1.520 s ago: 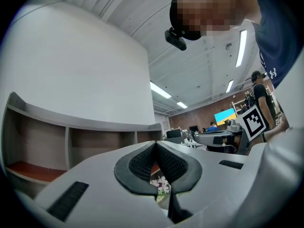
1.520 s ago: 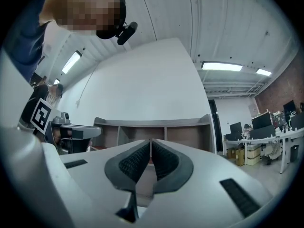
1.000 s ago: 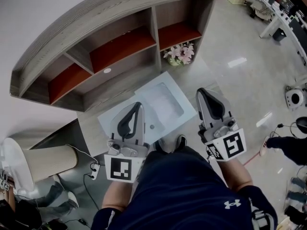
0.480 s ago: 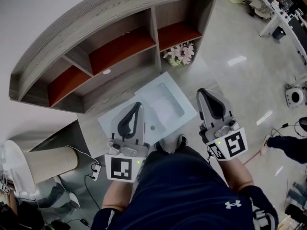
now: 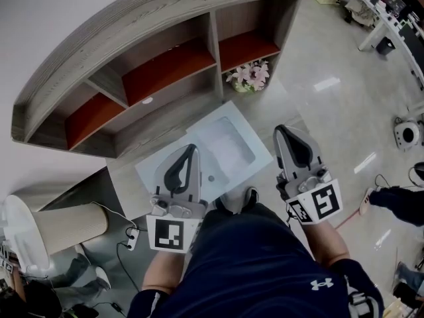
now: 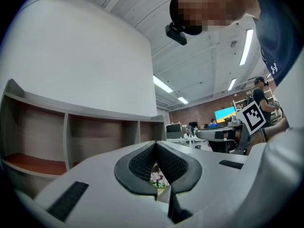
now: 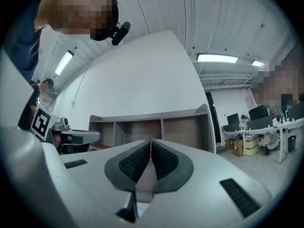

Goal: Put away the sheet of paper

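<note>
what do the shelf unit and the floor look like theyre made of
Shelf unit: probably wood or wood-look laminate, matte grey, with visible grain lines; the shelf boards inside are reddish-brown. Floor: likely polished tile or stone, glossy, since bright lights reflect on it.

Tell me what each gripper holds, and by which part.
Nothing is held. The left gripper and the right gripper are both shut, with nothing between their jaws.

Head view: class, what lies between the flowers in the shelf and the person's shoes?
A pale low table with what looks like the sheet of paper lying on it, shown in the head view.
</note>
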Available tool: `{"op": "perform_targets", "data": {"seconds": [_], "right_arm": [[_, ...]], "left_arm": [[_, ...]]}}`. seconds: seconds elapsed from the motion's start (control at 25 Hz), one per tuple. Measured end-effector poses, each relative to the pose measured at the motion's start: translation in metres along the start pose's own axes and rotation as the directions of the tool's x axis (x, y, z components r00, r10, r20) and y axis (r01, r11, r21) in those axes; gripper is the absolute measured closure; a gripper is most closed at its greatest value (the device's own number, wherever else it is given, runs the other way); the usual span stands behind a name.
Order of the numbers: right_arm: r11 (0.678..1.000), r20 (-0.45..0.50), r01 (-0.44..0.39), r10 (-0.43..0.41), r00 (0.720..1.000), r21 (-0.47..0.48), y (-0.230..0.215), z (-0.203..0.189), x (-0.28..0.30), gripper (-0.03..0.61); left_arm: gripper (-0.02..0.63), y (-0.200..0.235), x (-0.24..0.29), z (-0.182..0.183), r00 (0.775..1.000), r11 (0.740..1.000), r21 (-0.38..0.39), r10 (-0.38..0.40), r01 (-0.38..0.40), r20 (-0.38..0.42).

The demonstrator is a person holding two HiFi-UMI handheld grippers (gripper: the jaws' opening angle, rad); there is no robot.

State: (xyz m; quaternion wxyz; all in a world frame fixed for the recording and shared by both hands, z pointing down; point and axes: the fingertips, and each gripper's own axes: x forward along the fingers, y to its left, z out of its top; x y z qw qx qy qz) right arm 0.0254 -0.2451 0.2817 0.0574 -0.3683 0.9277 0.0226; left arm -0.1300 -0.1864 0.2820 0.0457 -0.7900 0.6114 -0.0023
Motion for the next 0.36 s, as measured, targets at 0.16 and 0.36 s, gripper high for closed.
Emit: {"op": "perform_targets", "data": {"seconds": [0.16, 0.36], "right_arm": [[1.0, -0.001, 0.003, -0.003, 1.0, 0.001, -0.0013, -0.0015, 0.0008, 0.558], [1.0, -0.008, 0.004, -0.004, 1.0, 0.004, -0.0003, -0.0032, -0.0007, 0.558]], "left_arm": [[0.598, 0.0015, -0.0003, -0.0025, 1.0, 1.0, -0.004, 0.003, -0.003, -0.002], [0.598, 0.0015, -0.0014, -0.0034, 1.0, 1.0, -0.012, 0.005, -0.005, -0.003]]}}
